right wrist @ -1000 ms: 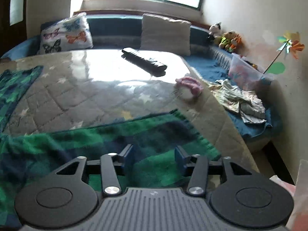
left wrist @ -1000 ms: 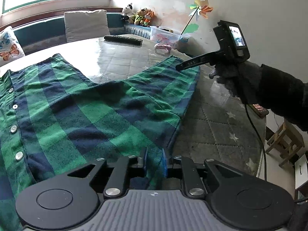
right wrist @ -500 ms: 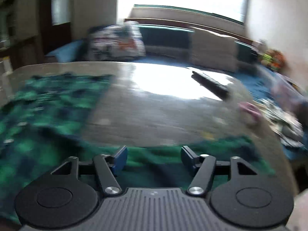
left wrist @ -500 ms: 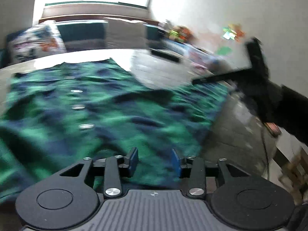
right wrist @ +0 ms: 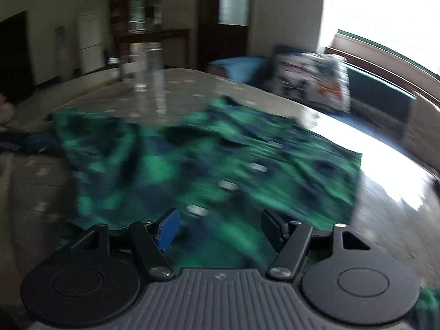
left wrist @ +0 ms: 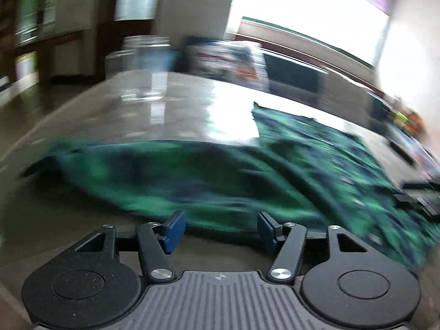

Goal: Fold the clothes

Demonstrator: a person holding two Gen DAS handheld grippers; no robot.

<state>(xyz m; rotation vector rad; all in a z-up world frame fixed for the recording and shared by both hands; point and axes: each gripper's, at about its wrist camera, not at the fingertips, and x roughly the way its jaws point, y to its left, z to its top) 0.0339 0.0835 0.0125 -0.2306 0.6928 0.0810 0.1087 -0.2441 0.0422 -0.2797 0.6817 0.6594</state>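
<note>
1 green-and-navy plaid shirt (right wrist: 209, 170) lies on 1 counter (right wrist: 385, 192), ahead of each tool. 4 pale buttons show on it in a row just beyond the right tool (right wrist: 220, 227). 2 tools are in view: the right one and the left tool (left wrist: 220, 228), each with 2 fingers. 1 clear bottle (right wrist: 150, 66) stands far ahead. 1 patterned cushion (right wrist: 313, 78) sits beyond, to the right.

Patterned cushion (right wrist: 310, 79) on bench, clear jar (right wrist: 147, 66) on table (right wrist: 385, 206)
</note>
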